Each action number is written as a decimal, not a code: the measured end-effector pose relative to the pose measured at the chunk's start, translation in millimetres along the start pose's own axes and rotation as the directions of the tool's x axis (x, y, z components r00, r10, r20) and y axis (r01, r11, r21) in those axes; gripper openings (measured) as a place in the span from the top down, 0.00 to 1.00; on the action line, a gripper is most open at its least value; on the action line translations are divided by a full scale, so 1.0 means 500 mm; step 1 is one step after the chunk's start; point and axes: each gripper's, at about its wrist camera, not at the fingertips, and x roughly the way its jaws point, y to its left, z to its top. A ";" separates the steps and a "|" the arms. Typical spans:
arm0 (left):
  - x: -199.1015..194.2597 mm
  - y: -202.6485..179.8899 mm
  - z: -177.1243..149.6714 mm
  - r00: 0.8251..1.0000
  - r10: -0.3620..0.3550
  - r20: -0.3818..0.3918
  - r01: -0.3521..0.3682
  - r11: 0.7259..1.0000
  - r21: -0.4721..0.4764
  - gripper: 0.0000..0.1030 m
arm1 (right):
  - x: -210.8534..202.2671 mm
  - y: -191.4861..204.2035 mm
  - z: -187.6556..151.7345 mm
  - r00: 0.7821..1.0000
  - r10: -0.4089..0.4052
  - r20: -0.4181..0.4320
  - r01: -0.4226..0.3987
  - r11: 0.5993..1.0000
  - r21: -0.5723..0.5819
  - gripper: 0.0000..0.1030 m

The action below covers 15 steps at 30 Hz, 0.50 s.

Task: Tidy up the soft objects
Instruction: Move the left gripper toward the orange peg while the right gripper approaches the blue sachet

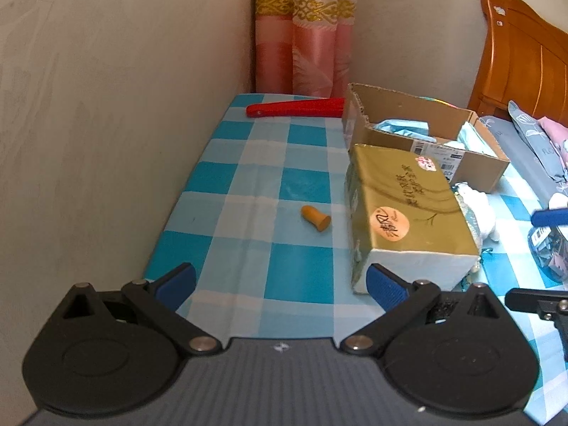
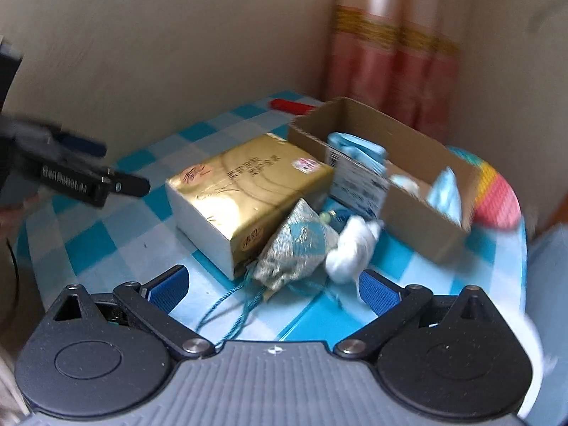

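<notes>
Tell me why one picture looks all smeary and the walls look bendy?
Right wrist view: motion blur smears the cardboard box, the white plush toy and the curtain; the gold tissue pack shines with glare. Left wrist view: sharp, the little orange earplug is crisp. Both views: the fisheye lens bends the walls and darkens the corners.
</notes>
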 end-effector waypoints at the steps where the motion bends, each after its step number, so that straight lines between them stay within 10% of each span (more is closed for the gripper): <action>1: 0.002 0.002 -0.001 1.000 0.000 -0.002 0.000 1.000 -0.004 0.01 | 0.008 0.001 0.006 1.000 0.002 -0.011 -0.003 0.999 -0.054 0.00; 15: 0.026 -0.003 -0.002 0.999 -0.022 -0.033 0.021 0.999 -0.030 0.01 | 0.100 0.001 0.052 0.982 0.123 -0.144 -0.174 0.886 -0.430 0.00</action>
